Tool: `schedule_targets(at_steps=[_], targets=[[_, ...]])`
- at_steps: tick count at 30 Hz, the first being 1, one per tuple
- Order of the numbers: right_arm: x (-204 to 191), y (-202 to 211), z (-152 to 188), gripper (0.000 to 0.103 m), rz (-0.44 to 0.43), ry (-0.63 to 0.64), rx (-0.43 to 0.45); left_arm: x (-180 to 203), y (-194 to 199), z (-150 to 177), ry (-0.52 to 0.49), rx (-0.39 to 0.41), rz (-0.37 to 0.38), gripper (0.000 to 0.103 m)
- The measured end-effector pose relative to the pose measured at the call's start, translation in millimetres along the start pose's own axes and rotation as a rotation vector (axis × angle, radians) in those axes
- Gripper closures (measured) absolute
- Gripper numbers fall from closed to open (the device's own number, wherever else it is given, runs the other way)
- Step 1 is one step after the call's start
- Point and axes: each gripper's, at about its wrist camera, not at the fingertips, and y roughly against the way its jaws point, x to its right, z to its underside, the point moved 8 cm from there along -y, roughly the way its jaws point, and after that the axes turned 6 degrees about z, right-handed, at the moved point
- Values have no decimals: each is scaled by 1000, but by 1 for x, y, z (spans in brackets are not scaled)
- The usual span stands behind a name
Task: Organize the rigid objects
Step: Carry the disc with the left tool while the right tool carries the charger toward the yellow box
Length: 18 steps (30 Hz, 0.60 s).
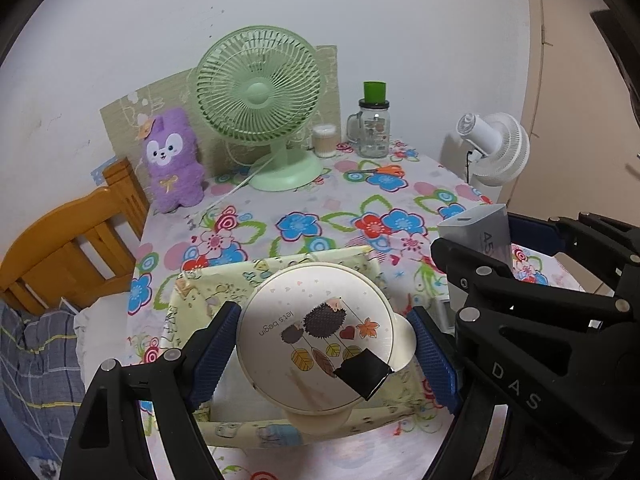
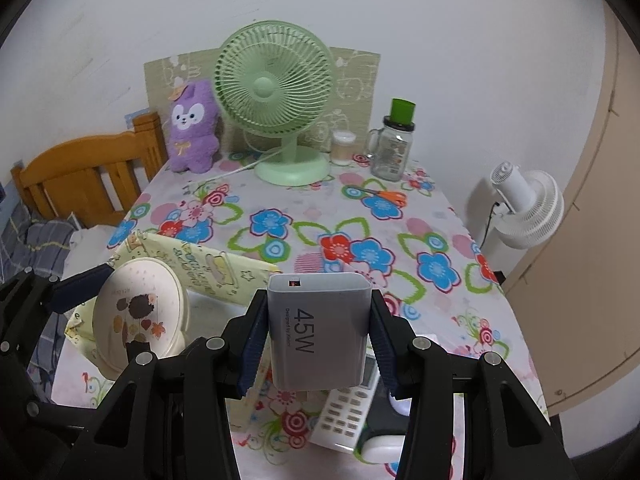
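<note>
My left gripper (image 1: 320,352) is shut on a round cream compact case (image 1: 316,336) with a leaf and hedgehog print and a black tape patch, held over a pale yellow open box (image 1: 276,268). My right gripper (image 2: 318,336) is shut on a white 45W charger block (image 2: 320,328), held above the table. In the left wrist view the charger (image 1: 478,232) and the right gripper's black frame sit at the right. In the right wrist view the compact case (image 2: 138,316) and the yellow box (image 2: 208,268) show at the lower left.
A flowered cloth covers the table (image 2: 360,240). At its back stand a green desk fan (image 2: 276,100), a purple plush (image 2: 192,128), a glass jar with a green lid (image 2: 392,148) and orange scissors (image 2: 384,196). A white remote (image 2: 348,408) lies under the charger. A wooden chair (image 1: 72,248) stands left, a white fan (image 2: 528,208) right.
</note>
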Motion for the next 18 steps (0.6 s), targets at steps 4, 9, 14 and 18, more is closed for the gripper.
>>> schedule_targets(at_steps=[4, 9, 14, 18], targets=[[-11, -5, -3, 53, -18, 16, -14, -11, -4, 1, 3, -13, -4, 18], [-24, -15, -6, 53, -38, 27, -38, -22, -9, 3, 1, -30, -6, 18], [-36, -26, -8, 53, -61, 36, -65, -33, -17, 5, -2, -50, -5, 18], [-47, -38, -9, 53, -89, 44, -94, -41, -27, 7, 5, -75, 13, 18]])
